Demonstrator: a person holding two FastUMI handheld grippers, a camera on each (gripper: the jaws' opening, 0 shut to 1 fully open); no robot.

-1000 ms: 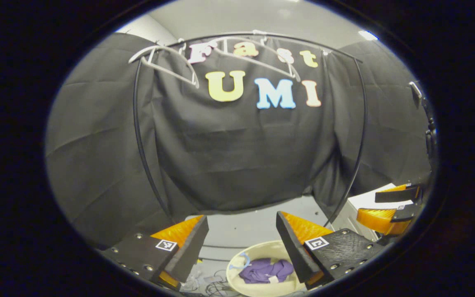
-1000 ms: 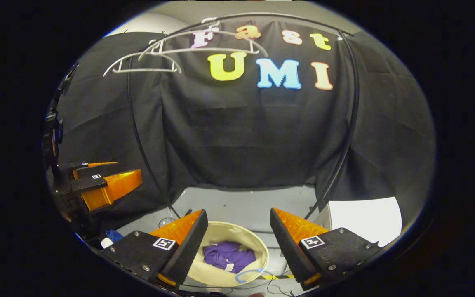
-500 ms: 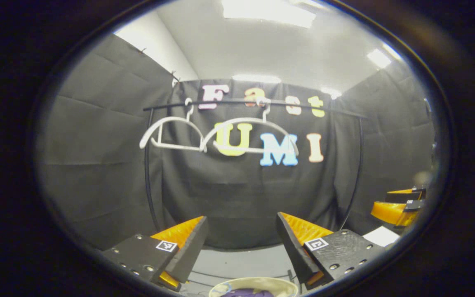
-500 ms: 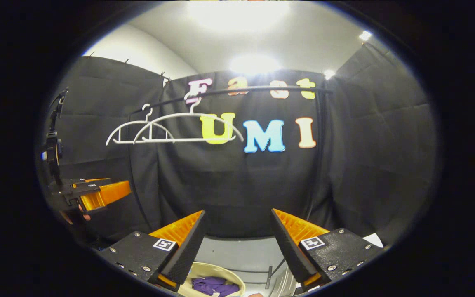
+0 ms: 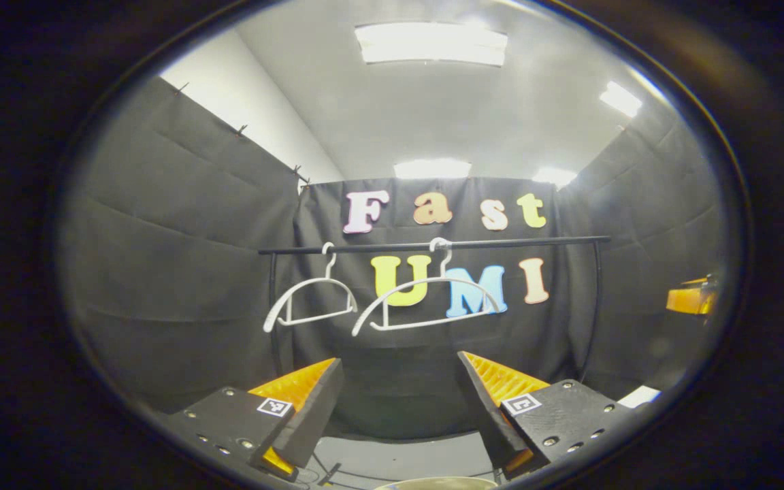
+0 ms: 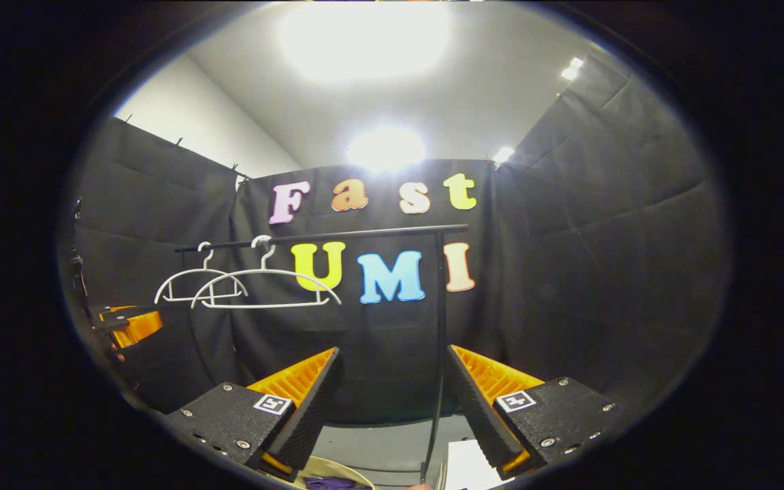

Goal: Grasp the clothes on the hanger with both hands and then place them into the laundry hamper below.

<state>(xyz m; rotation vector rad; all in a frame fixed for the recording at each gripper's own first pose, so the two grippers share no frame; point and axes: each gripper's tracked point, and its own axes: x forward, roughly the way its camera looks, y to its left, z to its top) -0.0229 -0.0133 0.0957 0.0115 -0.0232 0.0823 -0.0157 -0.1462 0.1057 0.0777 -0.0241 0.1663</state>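
Two bare white hangers (image 5: 433,321) (image 6: 266,306) hang from a black rail (image 5: 535,240) (image 6: 378,232) against the back cloth. No garment is on either hanger. My left gripper (image 5: 399,361) is open and holds nothing, well short of the rail. My right gripper (image 6: 393,352) is open too, with nothing between its fingers. A sliver of the cream hamper rim (image 5: 433,483) (image 6: 341,471) shows at the bottom edge. A bit of purple clothing (image 6: 327,484) lies inside it. The right gripper (image 5: 688,299) shows orange at the far right of the left gripper view. The left gripper (image 6: 126,325) shows at the far left of the right gripper view.
The rack's black upright (image 6: 438,354) rises just ahead of my right gripper. A white surface (image 5: 640,396) (image 6: 465,468) sits low on the right. Black cloth walls close in both sides, and bright lights shine from the ceiling.
Both views have tilted up and drawn back. The hamper with the purple clothes has slid down to the bottom edge and the hangers now sit mid-frame. Both grippers have stayed open.
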